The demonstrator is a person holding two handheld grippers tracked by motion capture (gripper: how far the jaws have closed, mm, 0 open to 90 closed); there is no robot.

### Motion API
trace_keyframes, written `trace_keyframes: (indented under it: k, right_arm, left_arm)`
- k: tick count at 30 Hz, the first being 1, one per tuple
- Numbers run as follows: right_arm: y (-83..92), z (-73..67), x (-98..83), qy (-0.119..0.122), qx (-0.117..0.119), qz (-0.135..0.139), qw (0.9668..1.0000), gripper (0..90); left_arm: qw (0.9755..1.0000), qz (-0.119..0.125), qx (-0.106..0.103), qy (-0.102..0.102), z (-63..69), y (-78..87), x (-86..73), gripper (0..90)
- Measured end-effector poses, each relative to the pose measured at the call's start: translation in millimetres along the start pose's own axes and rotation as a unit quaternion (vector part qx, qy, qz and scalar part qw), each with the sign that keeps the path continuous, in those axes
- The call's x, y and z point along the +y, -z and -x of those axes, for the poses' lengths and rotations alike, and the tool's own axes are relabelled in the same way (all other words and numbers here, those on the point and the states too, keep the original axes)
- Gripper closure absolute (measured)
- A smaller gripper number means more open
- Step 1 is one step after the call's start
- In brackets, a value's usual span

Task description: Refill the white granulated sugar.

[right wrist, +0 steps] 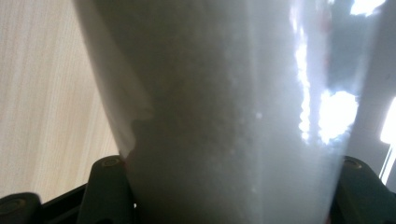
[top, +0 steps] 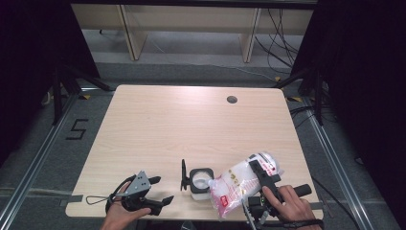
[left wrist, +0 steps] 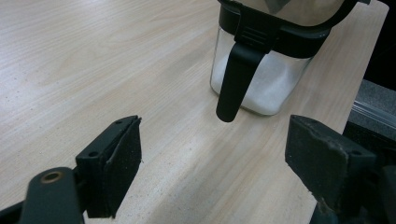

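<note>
While the bag [top: 238,184] hangs tilted over the jar [top: 200,181], I judge the pour to be under way but not finished. My right hand-held gripper [top: 259,173] is clamped on the bag across its body; in the right gripper view the two jaws sit at either side of the white, grainy plastic [right wrist: 224,121] and press into it. The bag's lower corner points down toward the jar's open mouth, and it looks to be at or just over the rim, though I cannot tell whether it touches. The lid [top: 183,174] stands flipped up on the jar's left side, so opening is already done.

From the left gripper view I see white granules [left wrist: 268,88] lying in the bottom of the clear jar, well short of the black collar [left wrist: 275,35], with the lid's latch arm [left wrist: 236,79] hanging down in front. So some has gone in and plenty of room is left. The bag itself looks fairly full.

My left hand-held gripper [top: 160,190] rests low on the surface [top: 158,124] to the left of the jar, jaws spread wide with nothing between them, apart from the jar.

What is left, as I read it: keep emptying until the jar is filled, set the bag down, then bring the idle gripper over to swing the lid shut.
</note>
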State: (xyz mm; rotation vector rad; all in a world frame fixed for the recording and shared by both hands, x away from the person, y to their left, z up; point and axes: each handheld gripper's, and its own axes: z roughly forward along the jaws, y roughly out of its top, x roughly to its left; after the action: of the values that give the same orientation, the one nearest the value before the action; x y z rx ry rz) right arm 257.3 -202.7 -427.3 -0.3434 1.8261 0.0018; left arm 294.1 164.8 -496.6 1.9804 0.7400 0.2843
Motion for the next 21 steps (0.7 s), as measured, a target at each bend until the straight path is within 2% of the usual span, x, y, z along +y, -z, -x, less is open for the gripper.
trace_keyframes:
  k: [1,2,3,5,6,7,8,9,10,11,12,13,14,15,16,17,19,20,21]
  right_arm:
    - [-1.0,-0.6,-1.0,-0.003,-0.006,0.007,1.0,42.4]
    - [-1.3,0.0,-0.8,-0.005,-0.007,0.007,0.9999,42.4]
    - [-1.8,2.0,-0.5,0.01,-0.007,0.009,0.9999,42.4]
    - [-2.0,0.6,-1.1,0.013,-0.009,0.01,0.9998,42.3]
    - [-0.8,-1.1,-1.5,-0.007,-0.001,0.002,1.0,42.4]
    - [-1.1,1.4,-1.4,0.003,-0.001,0.005,1.0,42.4]
    - [-3.2,1.1,-2.0,0.005,-0.015,0.02,0.9997,42.4]
    - [0.4,-3.9,-1.6,-0.028,0.0,-0.008,0.9996,42.4]
    - [-1.2,-2.9,-1.1,-0.006,-0.009,0.0,0.9999,42.4]
    - [-1.0,-2.0,-1.0,-0.003,-0.004,-0.001,1.0,42.4]
    - [-0.9,1.0,-1.6,0.006,-0.002,0.002,1.0,42.4]
    - [-2.5,-1.1,-2.9,-0.01,-0.011,0.013,0.9998,42.4]
    - [-2.3,1.1,-2.5,0.006,-0.019,0.015,0.9997,42.4]
    - [0.3,2.7,-1.3,0.015,0.001,-0.003,0.9999,42.4]
    - [0.2,1.1,-1.4,0.006,0.004,-0.006,1.0,42.4]
    - [-2.8,-1.2,-2.6,-0.003,-0.011,0.011,0.9999,42.5]
    - [-3.1,1.0,-1.8,0.019,-0.012,0.009,0.9997,42.5]
    - [-0.7,-2.8,-1.5,-0.008,-0.002,-0.005,1.0,42.5]
    - [-2.2,0.1,-1.9,0.011,-0.019,0.017,0.9996,42.5]
  left_arm:
    - [0.9999,-0.004,0.0,-0.011,-1.5,0.5,0.4,18.0]
    - [0.9999,0.001,-0.001,-0.011,-1.6,0.1,0.2,18.0]
    - [1.0,-0.001,-0.001,0.004,0.2,0.4,0.0,18.0]
    - [0.9999,-0.004,0.001,-0.014,-1.1,1.4,0.9,18.0]
    - [1.0,-0.003,-0.001,-0.008,-0.8,1.0,0.5,18.0]
    - [1.0,-0.003,0.0,0.003,0.0,0.7,0.2,18.0]
    - [1.0,-0.005,-0.001,0.001,-0.2,1.1,0.6,18.0]
    - [1.0,-0.004,0.0,-0.001,-0.1,1.2,0.6,18.0]
    - [1.0,-0.005,-0.001,-0.008,-1.0,1.3,0.8,18.0]
    - [1.0,-0.004,-0.001,-0.006,-1.1,1.1,0.6,18.0]
    - [1.0,-0.003,0.0,0.005,-0.1,0.9,0.2,18.0]
    - [1.0,-0.003,0.001,0.001,-0.4,1.3,0.5,18.0]
    - [1.0,-0.003,0.001,0.004,0.1,1.2,0.5,18.0]
    - [1.0,-0.003,0.001,0.003,0.2,1.3,0.5,18.0]
    - [1.0,-0.002,0.0,-0.001,-0.1,1.0,0.2,18.0]
    - [1.0,-0.002,0.001,0.003,0.3,1.0,-0.1,18.0]
    - [1.0,-0.004,0.003,0.004,0.1,1.9,0.4,18.0]
    - [1.0,-0.005,0.005,0.003,0.1,2.2,0.6,18.0]
    - [1.0,-0.005,0.005,0.003,0.1,2.1,0.5,18.0]
